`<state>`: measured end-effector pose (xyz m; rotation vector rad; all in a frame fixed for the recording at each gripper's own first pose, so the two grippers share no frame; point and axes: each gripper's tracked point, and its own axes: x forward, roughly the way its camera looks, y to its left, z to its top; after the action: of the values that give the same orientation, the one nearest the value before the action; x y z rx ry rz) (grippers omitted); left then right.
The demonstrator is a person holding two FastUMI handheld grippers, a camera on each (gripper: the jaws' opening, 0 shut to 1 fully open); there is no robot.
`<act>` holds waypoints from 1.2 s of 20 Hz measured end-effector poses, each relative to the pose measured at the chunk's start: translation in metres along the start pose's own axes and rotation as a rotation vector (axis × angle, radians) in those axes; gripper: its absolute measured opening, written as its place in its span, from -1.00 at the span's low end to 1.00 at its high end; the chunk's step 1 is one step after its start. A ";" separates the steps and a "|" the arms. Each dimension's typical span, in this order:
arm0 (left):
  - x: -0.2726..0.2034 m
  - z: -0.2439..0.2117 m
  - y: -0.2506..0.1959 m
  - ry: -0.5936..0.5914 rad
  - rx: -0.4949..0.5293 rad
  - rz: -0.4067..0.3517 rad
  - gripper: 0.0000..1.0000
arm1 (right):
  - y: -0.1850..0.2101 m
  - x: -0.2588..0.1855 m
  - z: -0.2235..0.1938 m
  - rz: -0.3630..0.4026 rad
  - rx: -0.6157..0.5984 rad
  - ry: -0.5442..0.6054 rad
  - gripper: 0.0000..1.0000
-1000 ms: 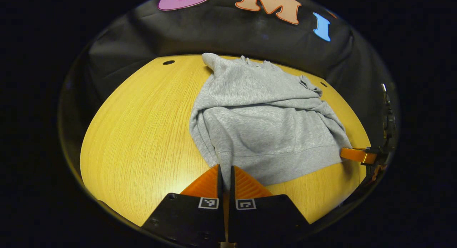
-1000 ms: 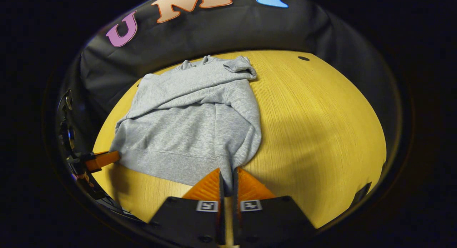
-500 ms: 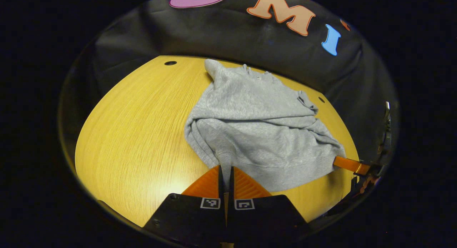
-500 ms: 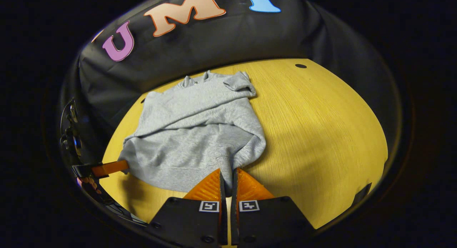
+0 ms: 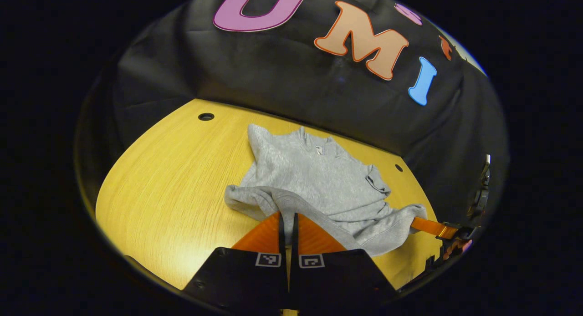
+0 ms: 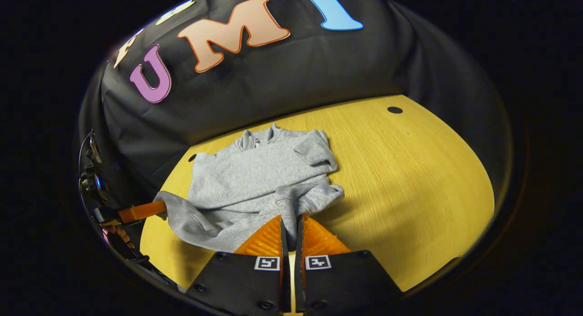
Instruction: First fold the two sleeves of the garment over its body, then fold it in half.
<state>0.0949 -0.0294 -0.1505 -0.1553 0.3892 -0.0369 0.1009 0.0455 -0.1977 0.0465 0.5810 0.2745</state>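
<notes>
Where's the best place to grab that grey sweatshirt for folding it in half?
By the ribbed hem at its two bottom corners, coming from the near table edge. The sweatshirt lies collar-far, hem-near; the left gripper and right gripper pinch there now.

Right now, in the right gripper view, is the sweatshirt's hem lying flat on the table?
No: the right gripper has the grey sweatshirt hem pinched and raised off the wooden table.

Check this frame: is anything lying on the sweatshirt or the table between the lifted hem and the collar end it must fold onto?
Nothing visible. Both tools, left and right, pinch the grey sweatshirt hem; between there and the collar lie the garment's own folded sleeves, on the bare wooden table.
</notes>
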 end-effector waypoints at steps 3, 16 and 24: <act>0.018 0.025 -0.005 -0.031 0.000 0.003 -1.00 | -0.001 0.017 0.024 0.001 -0.024 -0.013 -0.88; 0.123 0.053 0.014 -0.007 0.049 0.124 -1.00 | -0.013 0.137 0.055 0.007 -0.060 0.080 -0.89; 0.133 0.047 0.019 0.028 0.101 0.165 -0.27 | 0.002 0.140 0.058 0.064 0.025 0.083 0.28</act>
<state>0.2357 -0.0127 -0.1607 -0.0224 0.4258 0.1038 0.2447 0.0875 -0.2240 0.0784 0.6661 0.3328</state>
